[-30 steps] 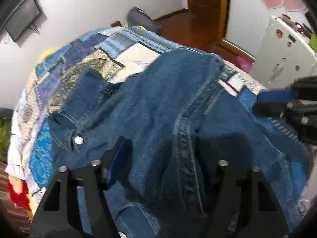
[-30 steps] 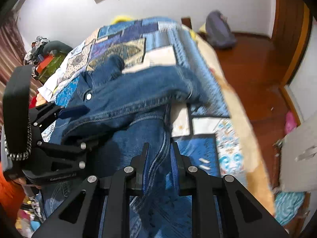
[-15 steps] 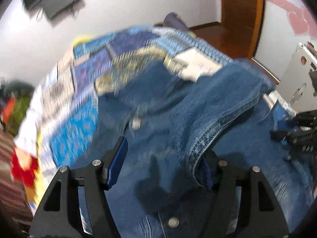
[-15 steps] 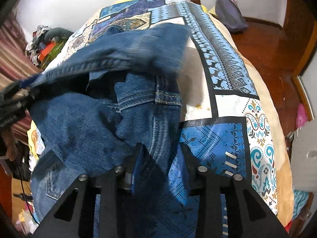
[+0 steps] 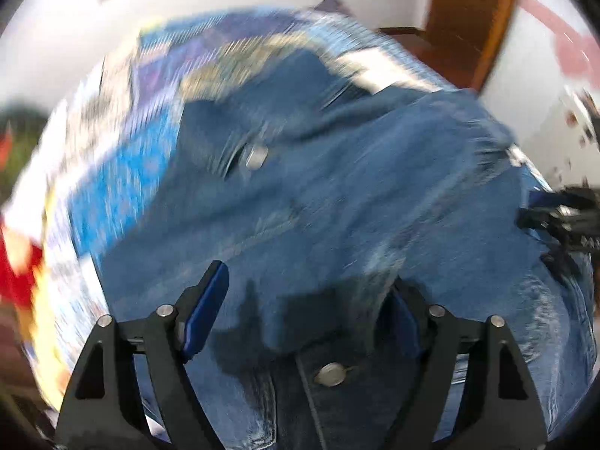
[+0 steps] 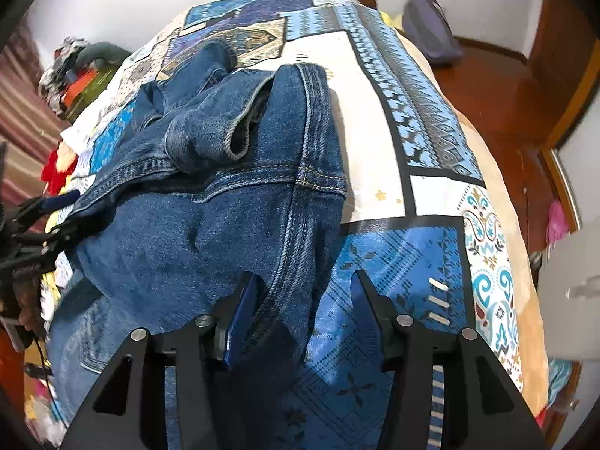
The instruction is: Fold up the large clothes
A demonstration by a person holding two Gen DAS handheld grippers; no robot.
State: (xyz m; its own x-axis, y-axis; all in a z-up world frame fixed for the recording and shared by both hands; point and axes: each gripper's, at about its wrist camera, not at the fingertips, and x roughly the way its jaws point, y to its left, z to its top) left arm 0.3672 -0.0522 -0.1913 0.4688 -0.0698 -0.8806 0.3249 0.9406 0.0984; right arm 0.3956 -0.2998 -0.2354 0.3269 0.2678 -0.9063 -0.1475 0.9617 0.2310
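Denim jacket (image 6: pixel 225 202) on quilt (image 6: pixel 393 262); right gripper (image 6: pixel 303 300) spread wide; left gripper (image 5: pixel 303 300) wide too, its blurred view alone showing buttons (image 5: pixel 330 373).

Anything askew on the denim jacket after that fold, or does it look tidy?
One thing: a sleeve lies bunched and twisted on top of the denim jacket, cuff gaping open, instead of flat. The jacket's right edge runs fairly straight along the patchwork bedspread.

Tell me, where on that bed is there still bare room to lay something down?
Bare quilt lies right of the denim jacket, up to the bed's right edge, and beyond the jacket toward the far wall. The left side is crowded: the jacket's bunched sleeve and clutter beside the bed.
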